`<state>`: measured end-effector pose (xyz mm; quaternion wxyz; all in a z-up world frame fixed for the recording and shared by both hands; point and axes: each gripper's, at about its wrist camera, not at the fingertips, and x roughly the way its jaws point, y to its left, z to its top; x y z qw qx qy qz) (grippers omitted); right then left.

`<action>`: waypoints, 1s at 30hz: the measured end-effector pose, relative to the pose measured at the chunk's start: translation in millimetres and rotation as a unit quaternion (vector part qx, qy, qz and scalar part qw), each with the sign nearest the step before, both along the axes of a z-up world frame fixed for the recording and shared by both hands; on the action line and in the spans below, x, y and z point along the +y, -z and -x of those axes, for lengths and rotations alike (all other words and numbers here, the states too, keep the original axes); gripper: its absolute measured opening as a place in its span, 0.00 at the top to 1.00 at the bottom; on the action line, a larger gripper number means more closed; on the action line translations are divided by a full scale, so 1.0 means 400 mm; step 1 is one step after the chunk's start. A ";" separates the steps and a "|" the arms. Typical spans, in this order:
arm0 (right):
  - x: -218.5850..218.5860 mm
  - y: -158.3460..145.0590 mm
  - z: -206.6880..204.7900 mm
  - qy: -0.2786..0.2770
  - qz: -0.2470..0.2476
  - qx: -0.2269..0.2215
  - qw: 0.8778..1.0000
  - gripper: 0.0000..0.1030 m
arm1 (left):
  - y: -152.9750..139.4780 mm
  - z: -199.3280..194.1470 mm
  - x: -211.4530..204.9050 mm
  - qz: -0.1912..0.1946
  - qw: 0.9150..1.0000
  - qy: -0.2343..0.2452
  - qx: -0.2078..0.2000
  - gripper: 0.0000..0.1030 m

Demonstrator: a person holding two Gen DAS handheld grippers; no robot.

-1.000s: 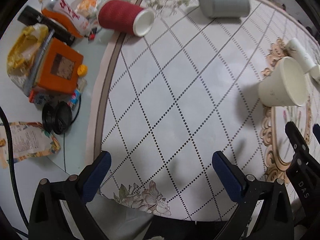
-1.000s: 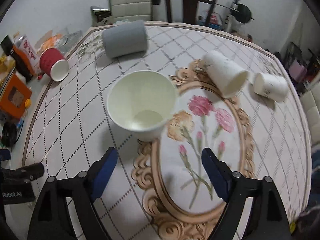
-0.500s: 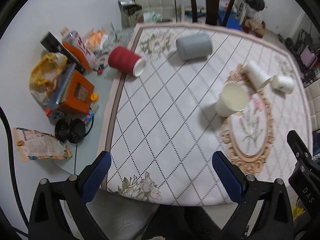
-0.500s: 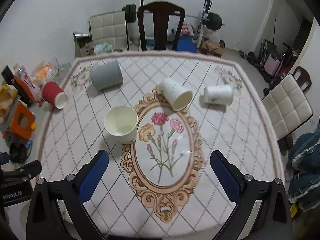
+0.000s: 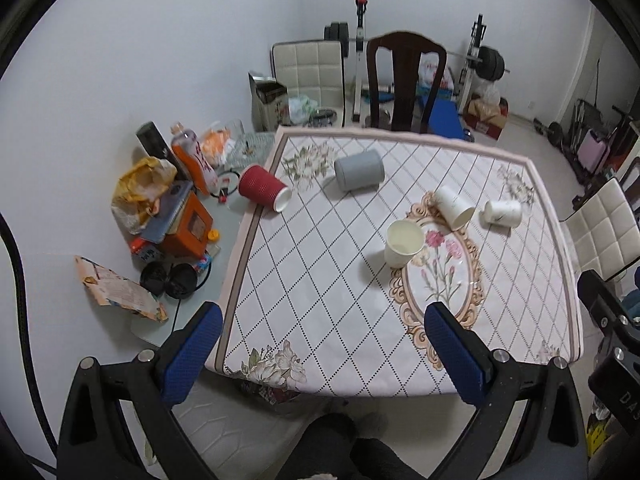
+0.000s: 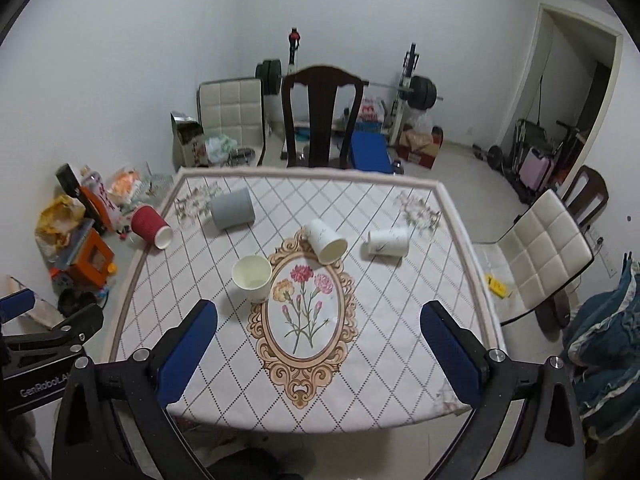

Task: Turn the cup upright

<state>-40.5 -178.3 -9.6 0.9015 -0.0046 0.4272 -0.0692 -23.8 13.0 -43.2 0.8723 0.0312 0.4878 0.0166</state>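
Both my tongs hang wide open with nothing in them, above the near edge of the table (image 6: 452, 240).

My left tongs (image 5: 320, 350) and right tongs (image 6: 318, 346) each show blue pads spread far apart. The cream cup (image 6: 252, 278) stands upright left of centre in the right view, mouth up, at the edge of the flower oval (image 6: 304, 312). Four more cups lie on their sides: a red cup (image 5: 262, 191) and a grey cup (image 5: 359, 170) at upper left, and a white cup (image 6: 326, 241) beside a second white cup (image 6: 388, 242) near the middle. "GenRobot" can be read at the lower left of the right view, its end cut off; "DAS" at the lower right of the left view. Print on the red bottle (image 5: 195, 160) is too small to read.
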 end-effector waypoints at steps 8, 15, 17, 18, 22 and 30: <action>-0.016 -0.084 0.081 0.002 -0.003 -0.020 1.000 0.00 | -0.055 0.062 -0.004 0.000 1.000 0.003 -0.028 0.00; -0.022 -0.090 0.104 0.001 -0.007 -0.018 1.000 0.00 | -0.060 0.081 -0.007 -0.004 0.999 -0.001 -0.035 0.00; -0.022 -0.091 0.113 0.000 -0.008 -0.018 1.000 0.00 | -0.064 0.090 -0.006 -0.006 0.999 -0.004 -0.038 0.00; -0.021 -0.091 0.114 -0.001 -0.009 -0.018 1.000 0.00 | -0.063 0.090 -0.005 -0.009 0.999 -0.006 -0.038 0.00; -0.017 -0.086 0.126 -0.005 -0.013 -0.015 1.000 0.00 | -0.061 0.094 -0.001 -0.007 0.999 -0.007 -0.038 0.00; -0.010 -0.075 0.128 -0.010 -0.017 -0.009 1.000 0.00 | -0.061 0.100 -0.001 -0.005 0.999 -0.008 -0.039 0.00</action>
